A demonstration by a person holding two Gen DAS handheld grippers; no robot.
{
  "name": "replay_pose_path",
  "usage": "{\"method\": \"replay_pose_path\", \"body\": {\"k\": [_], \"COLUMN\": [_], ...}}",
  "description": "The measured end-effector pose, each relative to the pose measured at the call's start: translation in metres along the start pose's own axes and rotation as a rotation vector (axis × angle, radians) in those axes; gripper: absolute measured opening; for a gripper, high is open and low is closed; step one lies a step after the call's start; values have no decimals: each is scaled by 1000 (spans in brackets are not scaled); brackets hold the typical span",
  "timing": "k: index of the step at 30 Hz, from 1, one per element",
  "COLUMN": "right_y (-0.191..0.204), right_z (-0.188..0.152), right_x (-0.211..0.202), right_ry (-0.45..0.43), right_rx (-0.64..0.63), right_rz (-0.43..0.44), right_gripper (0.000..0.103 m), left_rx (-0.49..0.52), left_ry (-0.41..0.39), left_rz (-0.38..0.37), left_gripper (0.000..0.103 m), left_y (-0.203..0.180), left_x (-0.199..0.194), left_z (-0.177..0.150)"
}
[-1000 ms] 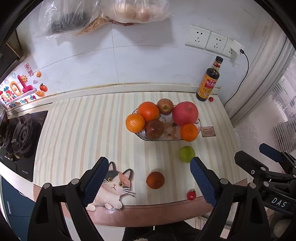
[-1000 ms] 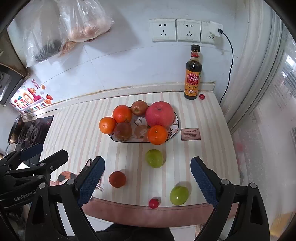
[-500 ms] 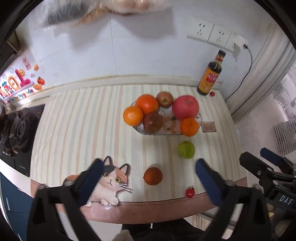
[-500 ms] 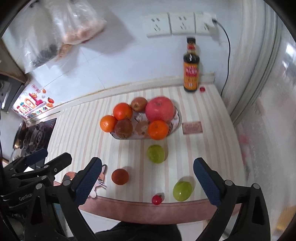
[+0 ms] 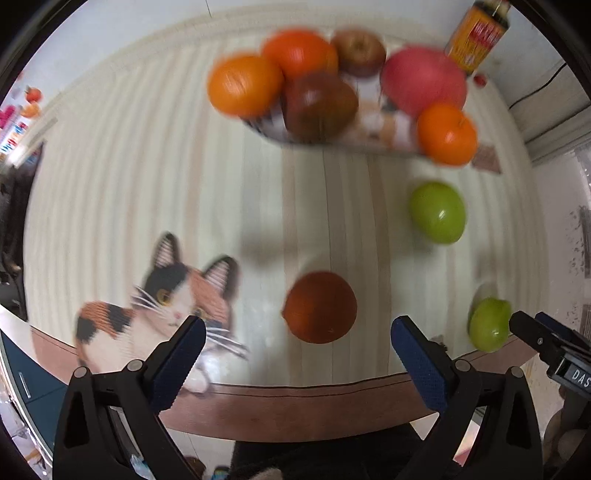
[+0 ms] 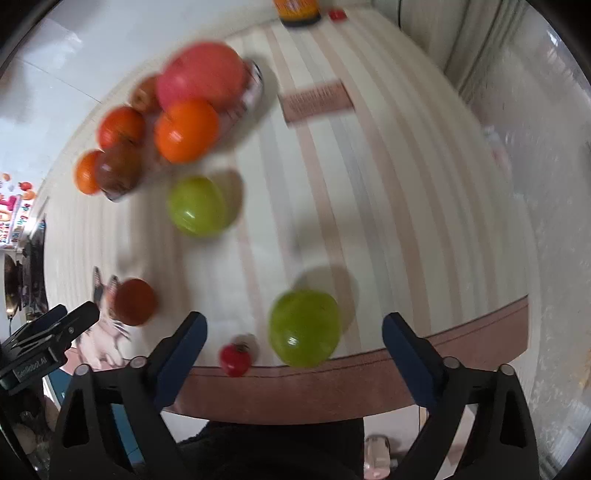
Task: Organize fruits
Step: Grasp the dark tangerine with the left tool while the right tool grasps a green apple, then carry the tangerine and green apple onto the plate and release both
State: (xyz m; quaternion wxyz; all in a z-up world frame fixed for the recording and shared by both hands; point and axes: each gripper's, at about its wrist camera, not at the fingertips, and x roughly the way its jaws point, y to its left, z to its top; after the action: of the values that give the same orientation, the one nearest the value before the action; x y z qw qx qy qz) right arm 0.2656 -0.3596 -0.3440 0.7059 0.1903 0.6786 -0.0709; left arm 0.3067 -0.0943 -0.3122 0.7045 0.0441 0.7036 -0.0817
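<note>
A glass fruit plate at the back holds oranges, apples and a large red apple. Loose on the striped counter lie a dark orange fruit, a green apple and a second green apple by the front edge. My left gripper is open, its fingers either side of the dark orange fruit, just short of it. My right gripper is open around the near green apple. A small red tomato lies left of that apple.
A soy sauce bottle stands at the back right by the wall. A cat-shaped mat lies front left. A small brown card lies right of the plate. A stove is at the far left.
Both grippers have dropped down and forward toward the counter; the fruits loom much larger. The left now frames the dark orange fruit, the right frames the near green apple. Both stay open.
</note>
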Motion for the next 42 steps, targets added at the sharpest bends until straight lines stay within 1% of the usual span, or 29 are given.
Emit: {"method": "replay_pose_path", "body": {"k": [1, 3, 6, 7, 8, 9, 10, 11, 13, 17, 22, 25, 28, 32, 35, 39, 42], "right_y": [-3, -7, -8, -7, -6, -5, -3, 0, 4, 21, 29, 31, 28, 35, 49, 81, 111], "right_z": [-1, -2, -4, -4, -5, -6, -6, -6, -5, -5, -2, 0, 13, 35, 64, 113, 145], "right_x": [7, 21, 42, 46, 50, 55, 56, 56, 57, 56, 65, 63, 51, 18, -10, -33, -32], "right_ry": [12, 40, 82, 90, 98, 96, 85, 72, 81, 59, 70, 80, 57, -5, -57, -117, -126], "right_rx": [7, 16, 22, 23, 22, 13, 4, -12, -18, -74, -74, -61, -39, -34, -48, -102, -147], "right_rz": [0, 3, 10, 14, 23, 9, -4, -5, 20, 40, 59, 88, 132, 199, 254, 284, 283], "right_gripper": [89, 82, 73, 67, 63, 62, 59, 59, 59, 59, 59, 59, 59, 59, 59, 59, 59], "left_rx": [-1, -5, -9, -9, -9, -9, -11, -16, -13, -16, -21, -11, -7, -14, -34, -50, -56], "left_ry": [17, 52, 89, 97, 103, 109, 112, 108, 87, 84, 74, 57, 30, -7, -24, -10, 32], "left_rz": [-7, -20, -35, -43, -48, -49, -50, -52, -55, -58, -70, -90, -135, -235, -300, -330, -327], "left_gripper": [103, 103, 102, 96, 82, 72, 55, 55, 55, 55, 55, 55, 55, 55, 55, 55, 55], "left_y": [-1, -4, -6, -7, -7, -8, -7, -7, -6, -2, 4, 4, 4, 4, 7, 1, 2], "left_x": [8, 22, 40, 44, 48, 51, 53, 53, 50, 49, 45, 29, 7, -35, -61, -74, -67], "left_z": [0, 2, 5, 6, 7, 7, 7, 6, 5, 2, -3, 9, 20, 57, 103, 153, 187]}}
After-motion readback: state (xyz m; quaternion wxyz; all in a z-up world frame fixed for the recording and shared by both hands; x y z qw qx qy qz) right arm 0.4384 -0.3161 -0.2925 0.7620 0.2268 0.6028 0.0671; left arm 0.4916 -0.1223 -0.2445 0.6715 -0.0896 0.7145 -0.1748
